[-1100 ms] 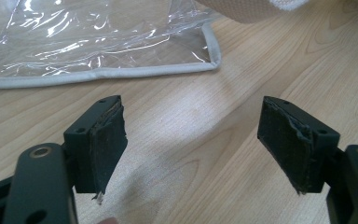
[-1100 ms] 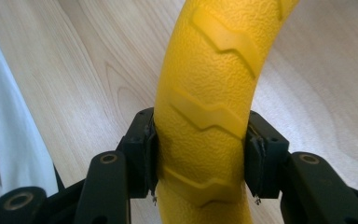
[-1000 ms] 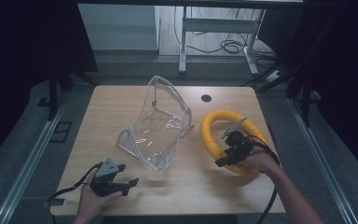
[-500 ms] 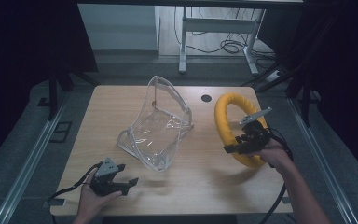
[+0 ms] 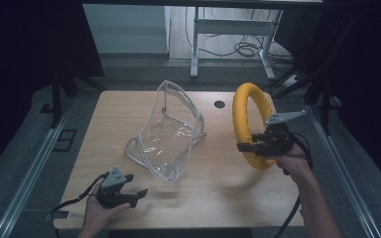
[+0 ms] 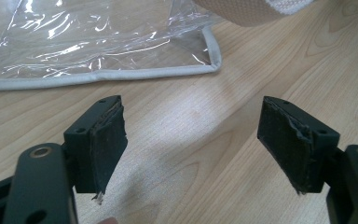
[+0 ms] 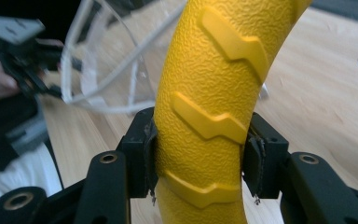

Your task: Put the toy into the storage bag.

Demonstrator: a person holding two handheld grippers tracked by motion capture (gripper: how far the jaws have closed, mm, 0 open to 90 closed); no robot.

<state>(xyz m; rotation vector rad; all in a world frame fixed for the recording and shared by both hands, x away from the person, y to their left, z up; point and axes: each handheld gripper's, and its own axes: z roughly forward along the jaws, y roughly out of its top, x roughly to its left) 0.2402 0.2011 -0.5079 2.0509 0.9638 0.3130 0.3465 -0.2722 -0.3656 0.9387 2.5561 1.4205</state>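
Jaws first, from the high view: we hold the right gripper [image 5: 250, 147] pinched on the lower part of a yellow ring [image 5: 250, 124], which stands on edge, lifted clear of the wooden tabletop [image 5: 129, 106] at its right side. Our left gripper [image 5: 136, 193] rests low at the near left edge, jaws spread with nothing between them. Between the two sits a clear plastic bag [image 5: 168, 136], propped up with its mouth gaping and nothing visible inside. A small dark round hole [image 5: 220, 104] marks the tabletop behind the ring. Beyond the far edge we see grey floor, a metal frame's legs [image 5: 195, 44] and loose cables [image 5: 240, 48].

From the left gripper view, the left gripper [image 6: 191, 135] has its jaws wide apart over bare wood, with the bag's [image 6: 98, 37] grey-trimmed edge lying just ahead.

From the right gripper view, the right gripper [image 7: 198, 154] has both pads pressed against the textured ring [image 7: 209, 93], which rises between them; the bag's [image 7: 107, 79] open rim stands farther off.
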